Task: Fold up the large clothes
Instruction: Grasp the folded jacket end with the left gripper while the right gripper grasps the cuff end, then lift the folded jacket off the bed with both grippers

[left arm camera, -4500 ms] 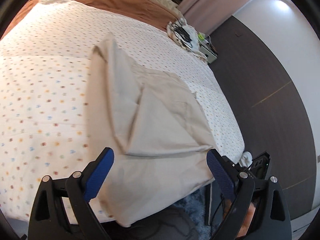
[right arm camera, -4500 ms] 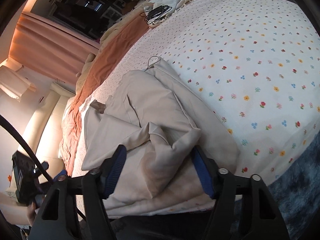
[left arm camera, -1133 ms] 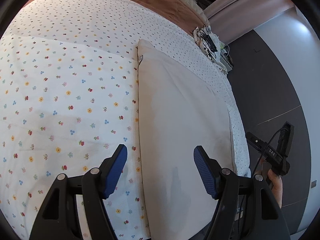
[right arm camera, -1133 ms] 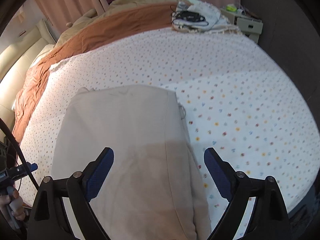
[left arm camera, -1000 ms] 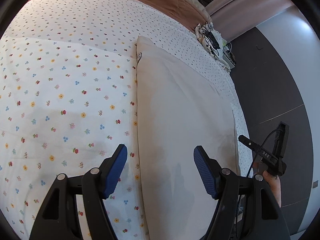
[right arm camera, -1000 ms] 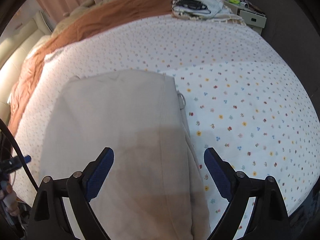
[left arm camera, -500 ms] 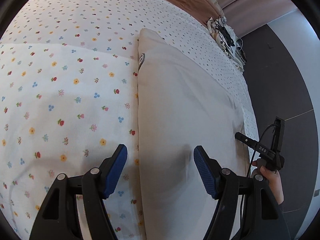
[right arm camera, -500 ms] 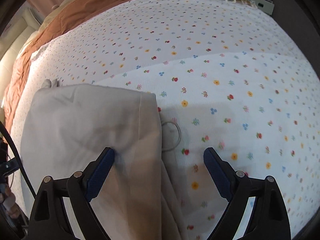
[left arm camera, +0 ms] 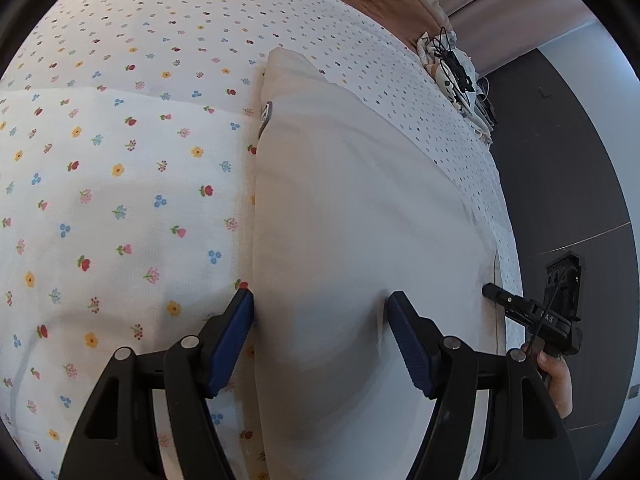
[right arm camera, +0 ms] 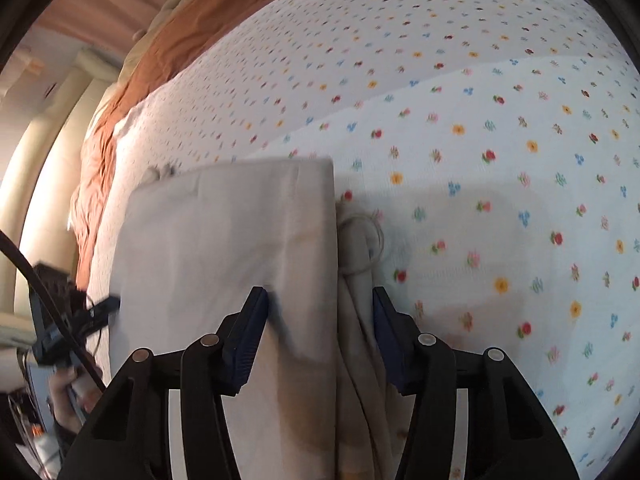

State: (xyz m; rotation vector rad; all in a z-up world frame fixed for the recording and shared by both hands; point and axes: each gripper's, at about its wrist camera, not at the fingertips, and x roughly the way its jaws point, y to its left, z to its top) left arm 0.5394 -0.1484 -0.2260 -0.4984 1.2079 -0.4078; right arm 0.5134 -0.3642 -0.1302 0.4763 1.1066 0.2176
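Note:
A beige folded garment (left arm camera: 352, 208) lies flat on a bed with a white flowered sheet (left arm camera: 112, 184). My left gripper (left arm camera: 320, 312) is open, low over the garment's near left part, its left pad at the folded edge. In the right wrist view the garment (right arm camera: 228, 232) shows as a flat rectangle with loose layers and a cord loop (right arm camera: 368, 236) at its right edge. My right gripper (right arm camera: 318, 312) is open, its jaws either side of that right edge, and has closed part way. The right gripper also shows in the left wrist view (left arm camera: 536, 316).
A brown blanket (right arm camera: 168, 40) lies along the far side of the bed. A pile of cloth and cables (left arm camera: 452, 68) sits at the far corner. A dark wall (left arm camera: 560, 184) runs beside the bed. The other hand's gripper shows at the left (right arm camera: 64, 332).
Both grippers have come down close to the garment. The right gripper's jaws have narrowed around the garment's right edge. The garment lies flat where it was.

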